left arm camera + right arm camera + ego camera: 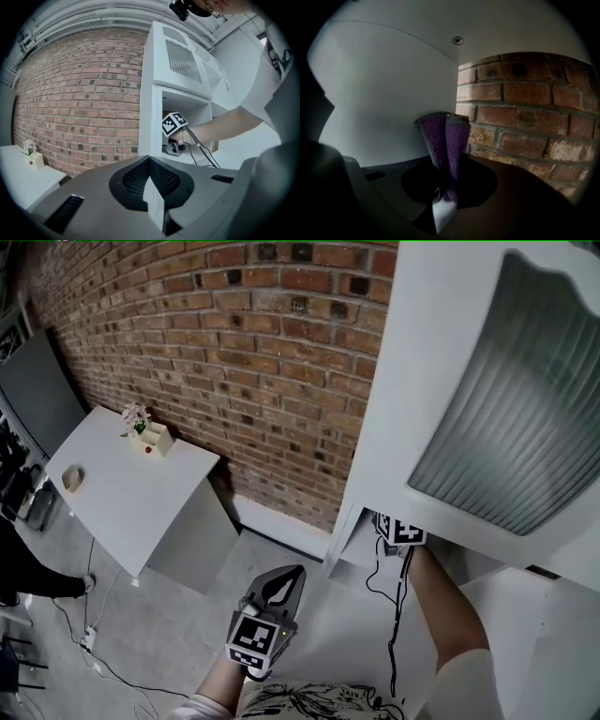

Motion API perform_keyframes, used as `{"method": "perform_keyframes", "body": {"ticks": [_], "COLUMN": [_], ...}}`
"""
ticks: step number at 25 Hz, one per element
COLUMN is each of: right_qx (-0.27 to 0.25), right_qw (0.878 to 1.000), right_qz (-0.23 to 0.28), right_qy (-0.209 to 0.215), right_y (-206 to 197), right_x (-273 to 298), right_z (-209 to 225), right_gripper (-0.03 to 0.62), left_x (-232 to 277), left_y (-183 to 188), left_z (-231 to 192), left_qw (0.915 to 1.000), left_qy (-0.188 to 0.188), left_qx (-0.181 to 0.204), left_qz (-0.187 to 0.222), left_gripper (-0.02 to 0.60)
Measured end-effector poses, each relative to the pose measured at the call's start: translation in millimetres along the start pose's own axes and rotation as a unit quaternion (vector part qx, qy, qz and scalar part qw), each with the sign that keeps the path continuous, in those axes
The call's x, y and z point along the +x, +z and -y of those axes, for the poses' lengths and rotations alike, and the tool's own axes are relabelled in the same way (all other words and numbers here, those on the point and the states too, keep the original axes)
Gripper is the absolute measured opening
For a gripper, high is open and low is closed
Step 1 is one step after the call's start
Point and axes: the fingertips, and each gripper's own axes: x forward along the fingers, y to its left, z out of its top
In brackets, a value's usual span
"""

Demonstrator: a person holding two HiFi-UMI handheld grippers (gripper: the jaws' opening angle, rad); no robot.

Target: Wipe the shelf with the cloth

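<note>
- The right gripper (446, 190) is clamped on the purple cloth (446, 133). The folded cloth is pinched at its lower end between the jaws, and two thick folds stand out past the tips toward 12 o'clock in the right gripper view.
- The cloth is inside the shelf (190, 105), the open compartment of the white cabinet (431, 381). It is close to the back corner, where the white side panel (384, 103) at 9 o'clock meets the brick wall (520, 117) at 3 o'clock. Whether it touches either surface cannot be told.
- A screw (458, 41) sits in the compartment's ceiling at 12 o'clock above the cloth.
- In the head view only the right gripper's marker cube shows at the shelf mouth, below the ribbed glass door (506, 399). The jaws and the cloth are out of sight inside. A black cable (392, 634) hangs from the gripper toward 6 o'clock.
- The left gripper (150, 163) has its jaws pressed together with nothing between them. It is held outside the cabinet, well apart from the cloth, at about 7 o'clock from the right gripper in the head view.
- A white table (122, 493) with a small flower pot (141, 429) stands against the brick at 9 o'clock.
</note>
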Motion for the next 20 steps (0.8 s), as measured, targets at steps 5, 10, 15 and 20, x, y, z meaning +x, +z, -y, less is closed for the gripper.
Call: {"method": "perform_keyframes", "body": {"ticks": [5, 10, 15, 20], "right_qx": [-0.009, -0.011, -0.022, -0.048], "right_qw": [1.0, 0.998, 0.997, 0.994], "right_qz": [0.004, 0.005, 0.004, 0.007], "right_qy": [0.027, 0.056, 0.076, 0.095], "right_y": [3, -3, -9, -15], "right_x": [-2, -12, -32, -55], "right_z": [-10, -22, -40, -62], "right_gripper": [0.081, 0.083, 0.083, 0.084], "left_x": [6, 8, 3, -4], "left_y": [0, -1, 0, 0], "left_z": [0, 5, 14, 23], "left_qw": [1.0, 1.0, 1.0, 0.9999], "left_qy": [0.0, -0.003, -0.01, -0.012], "left_qx": [-0.002, -0.003, 0.001, 0.006], "left_qz": [-0.003, -0.001, 0.001, 0.003], "left_gripper": [0.014, 0.014, 0.014, 0.014]}}
